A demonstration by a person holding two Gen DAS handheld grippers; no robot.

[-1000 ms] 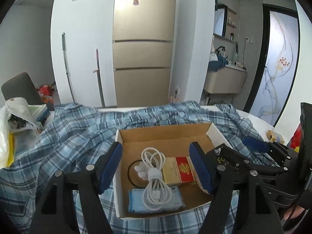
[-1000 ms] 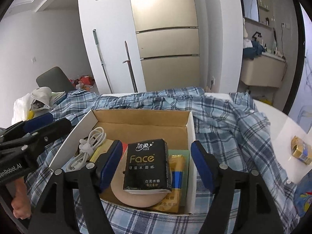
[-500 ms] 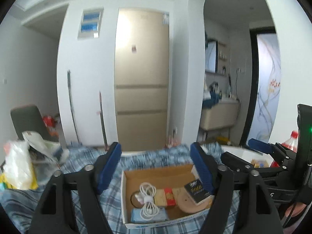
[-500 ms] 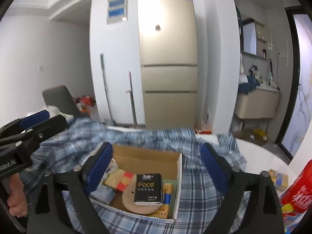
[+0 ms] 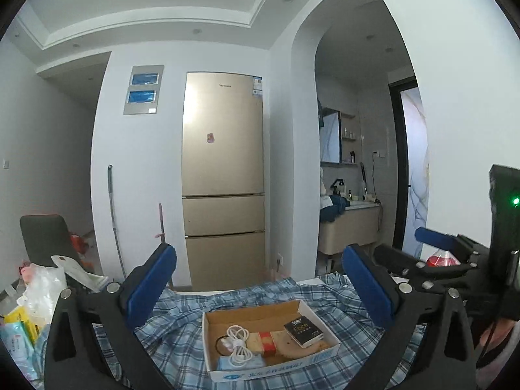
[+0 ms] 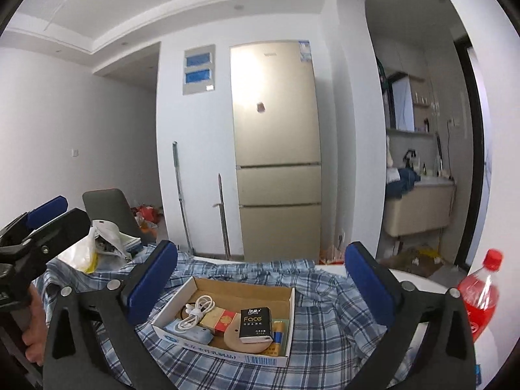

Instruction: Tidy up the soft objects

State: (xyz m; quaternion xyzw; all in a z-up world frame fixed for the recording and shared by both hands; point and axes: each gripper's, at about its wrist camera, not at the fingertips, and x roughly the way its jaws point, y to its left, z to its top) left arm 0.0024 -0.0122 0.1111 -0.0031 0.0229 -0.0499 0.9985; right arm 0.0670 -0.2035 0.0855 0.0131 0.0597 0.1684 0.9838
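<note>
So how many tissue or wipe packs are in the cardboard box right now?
2 visible: the black Face tissue pack lying on the items at the box's right side, and the blue wipe pack at the near-left corner under the white cable. Others may lie hidden beneath.

The left gripper (image 5: 258, 287) and right gripper (image 6: 260, 284) point about level, side by side. Both jaws have just been opening and stand wide, holding nothing.

Black "Face" tissue pack (image 6: 255, 325) lying flat in the open cardboard box (image 6: 182, 295), next to a coiled white cable (image 6: 195, 312), atop blue plaid cloth (image 6: 325, 295).
</note>
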